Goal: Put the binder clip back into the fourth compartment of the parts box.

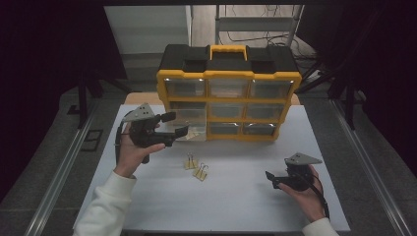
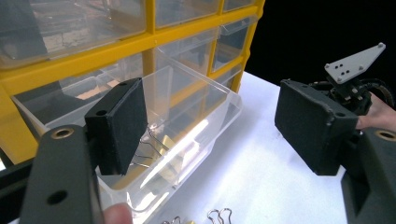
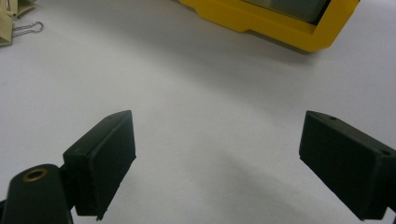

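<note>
Clips (image 1: 195, 167), two on table (image 1: 236, 206), one in pulled-out drawer (image 2: 196, 116), nine drawers.

One yellow-and-black organiser cabinet (image 1: 228, 93) stands at 12 o'clock on the white table (image 1: 236, 196), with nine clear drawers in three rows of three. One drawer, the pulled-out drawer (image 2: 187, 116) at the cabinet's lower left, is open; the other eight sit pushed in. Two gold binder clips (image 1: 195, 167) lie loose on the table at about 10 o'clock from its centre, and at least one more binder clip (image 2: 156, 144) lies inside the open drawer. Two handheld grippers are present: the left gripper (image 1: 172, 124) and the right gripper (image 1: 271, 178).
</note>
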`<action>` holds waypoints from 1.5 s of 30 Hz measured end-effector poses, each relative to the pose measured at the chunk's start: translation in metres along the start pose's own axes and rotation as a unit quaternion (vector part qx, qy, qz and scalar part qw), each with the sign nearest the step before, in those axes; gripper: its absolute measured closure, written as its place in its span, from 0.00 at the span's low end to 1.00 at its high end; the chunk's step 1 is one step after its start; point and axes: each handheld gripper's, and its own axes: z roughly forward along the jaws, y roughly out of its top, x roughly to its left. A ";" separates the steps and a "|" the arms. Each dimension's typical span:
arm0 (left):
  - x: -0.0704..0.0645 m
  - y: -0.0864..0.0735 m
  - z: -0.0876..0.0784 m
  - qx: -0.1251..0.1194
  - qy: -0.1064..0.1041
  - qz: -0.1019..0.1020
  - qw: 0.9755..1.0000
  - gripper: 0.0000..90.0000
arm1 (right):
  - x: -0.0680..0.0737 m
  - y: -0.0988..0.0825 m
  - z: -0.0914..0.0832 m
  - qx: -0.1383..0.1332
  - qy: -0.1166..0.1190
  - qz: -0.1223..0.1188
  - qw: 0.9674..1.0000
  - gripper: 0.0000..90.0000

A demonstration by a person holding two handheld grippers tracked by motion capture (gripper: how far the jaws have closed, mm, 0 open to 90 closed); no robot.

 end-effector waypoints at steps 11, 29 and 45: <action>-0.006 -0.005 -0.011 0.009 0.007 0.012 1.000 0.27 | 0.000 0.000 0.000 -0.001 0.000 -0.001 1.000 0.13; -0.003 -0.018 -0.026 0.020 0.024 0.003 0.999 0.25 | 0.000 0.000 0.000 -0.001 -0.001 -0.001 1.000 0.13; 0.000 -0.035 -0.023 0.054 0.021 -0.007 0.998 0.24 | 0.001 0.000 0.001 -0.001 0.001 -0.002 1.000 0.13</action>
